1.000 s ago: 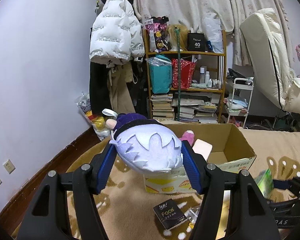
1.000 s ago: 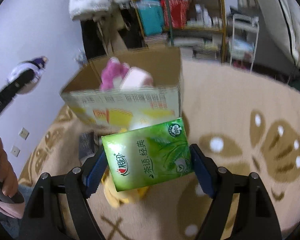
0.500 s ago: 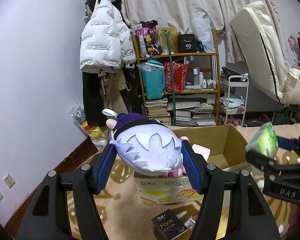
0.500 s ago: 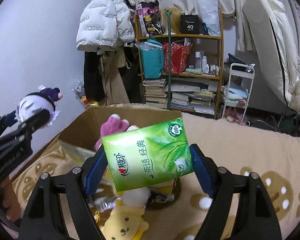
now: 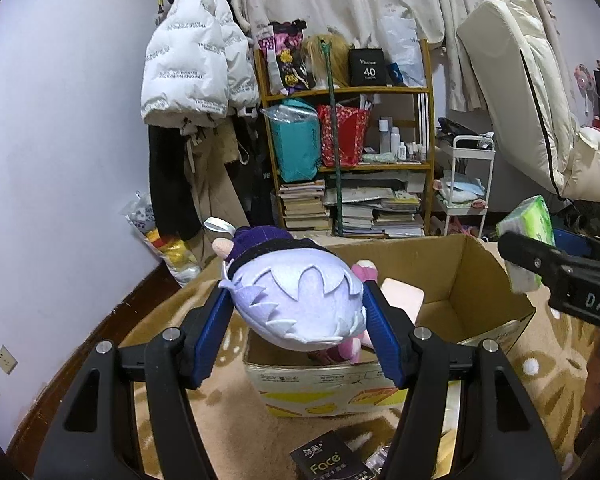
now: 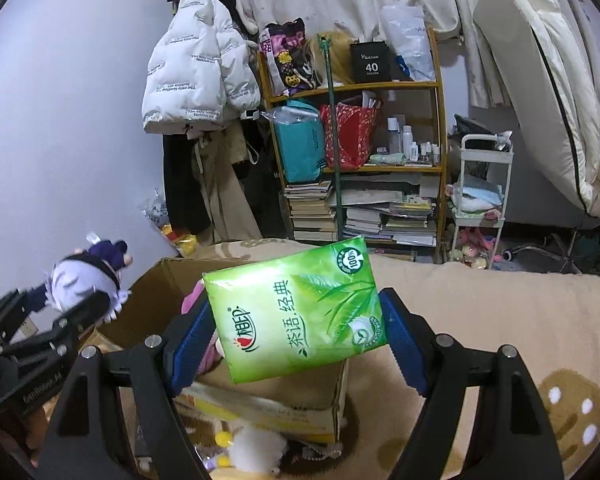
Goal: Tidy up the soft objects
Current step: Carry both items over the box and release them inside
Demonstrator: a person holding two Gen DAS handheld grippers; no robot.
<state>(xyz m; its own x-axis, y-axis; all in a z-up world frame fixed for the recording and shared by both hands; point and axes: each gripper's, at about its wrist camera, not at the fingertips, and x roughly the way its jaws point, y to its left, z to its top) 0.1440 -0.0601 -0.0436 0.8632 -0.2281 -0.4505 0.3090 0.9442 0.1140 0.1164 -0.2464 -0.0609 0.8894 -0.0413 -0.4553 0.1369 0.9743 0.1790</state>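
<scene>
My left gripper [image 5: 296, 336] is shut on a lilac-and-purple plush doll [image 5: 296, 304] and holds it above the near left part of an open cardboard box [image 5: 484, 280]. My right gripper [image 6: 296, 336] is shut on a green tissue pack [image 6: 296, 312] and holds it above the same box [image 6: 148, 300], at its right side. In the box lie a pink plush [image 5: 364, 270] and a pale pink soft item [image 5: 402, 296]. The doll also shows at the left of the right wrist view [image 6: 86, 280], and the tissue pack at the right of the left wrist view [image 5: 528, 228].
The box stands on a beige patterned rug [image 5: 228, 412]. A black "Face" tissue pack [image 5: 326, 460] and a white-and-yellow plush [image 6: 252, 448] lie in front of the box. A cluttered bookshelf [image 5: 348, 160], hanging coats [image 5: 196, 76] and a white trolley [image 5: 466, 184] stand behind.
Both grippers rose and moved over the box. The right gripper carried the tissue pack up from the rug to above the box's right side; the left holds the doll closer over the box.
</scene>
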